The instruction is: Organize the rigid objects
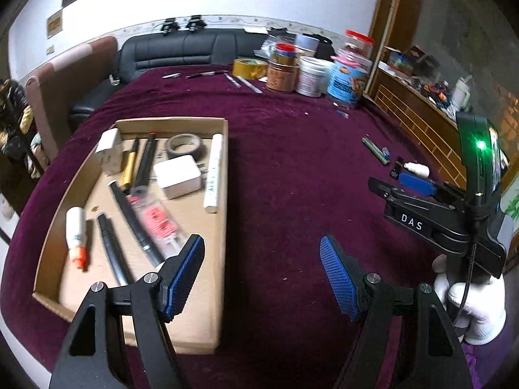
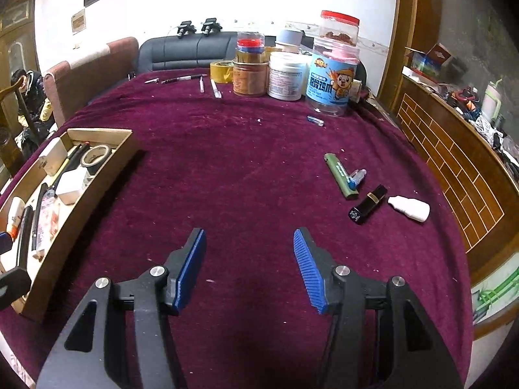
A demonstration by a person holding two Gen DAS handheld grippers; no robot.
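Right wrist view is showing the right gripper (image 2: 249, 267) spread, holding nothing. Left gripper (image 1: 262, 278) is likewise spread, beside the shallow cardboard tray (image 1: 223, 194), already holding many items. Farther right, a black lipstick tube (image 2: 368, 209), green lighter (image 2: 340, 175) and white bottle (image 2: 410, 208) are still lying loose.

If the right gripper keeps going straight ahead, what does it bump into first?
Probably nothing soon: the open right gripper faces bare maroon tablecloth. Far ahead stands the white plastic tub, though depth is unclear.
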